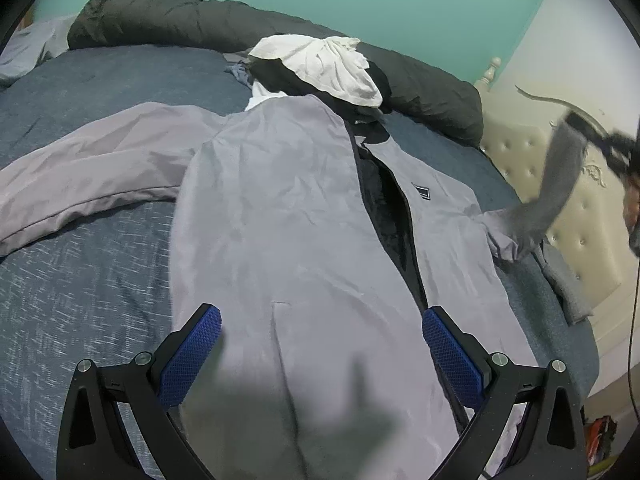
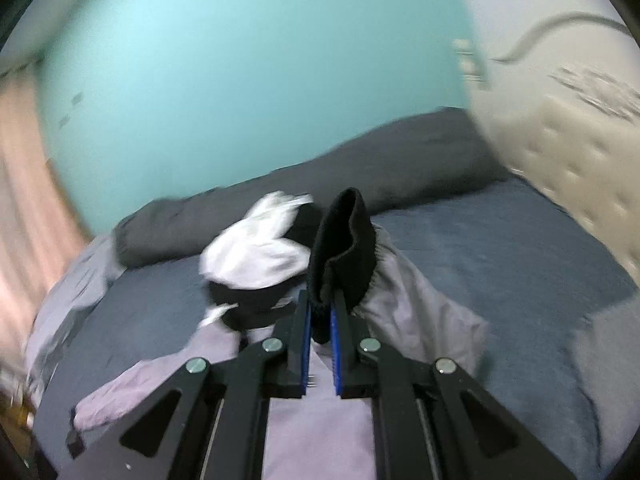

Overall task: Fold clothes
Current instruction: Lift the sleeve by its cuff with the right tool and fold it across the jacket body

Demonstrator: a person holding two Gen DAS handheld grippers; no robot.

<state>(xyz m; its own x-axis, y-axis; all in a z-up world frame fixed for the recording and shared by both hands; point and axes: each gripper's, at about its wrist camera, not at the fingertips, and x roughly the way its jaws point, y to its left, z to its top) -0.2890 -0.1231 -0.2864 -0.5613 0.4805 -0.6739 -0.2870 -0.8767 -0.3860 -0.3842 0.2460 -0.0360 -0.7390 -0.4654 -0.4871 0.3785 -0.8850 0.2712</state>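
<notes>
1. The grey jacket [image 1: 288, 216] sprawls over the bed's middle; bare blue bedspread [image 1: 80, 264] lies open at nine o'clock, below the spread sleeve.
2. At twelve o'clock, a white-and-black clothes heap [image 1: 320, 68] and a dark rolled duvet [image 1: 168, 20] block the far edge.
3. At three o'clock, the tufted headboard [image 1: 520, 152] walls the bed; a lifted sleeve [image 1: 556, 184] crosses that gap.

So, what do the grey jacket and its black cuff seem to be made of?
The grey jacket looks like thin woven synthetic, perhaps nylon or polyester: smooth, faintly shiny, with fine sharp creases. The black cuff, pinched in the right gripper, looks like a stretchy ribbed knit: matte, thick, gathered where it meets the sleeve. The exact fibre cannot be told.
</notes>
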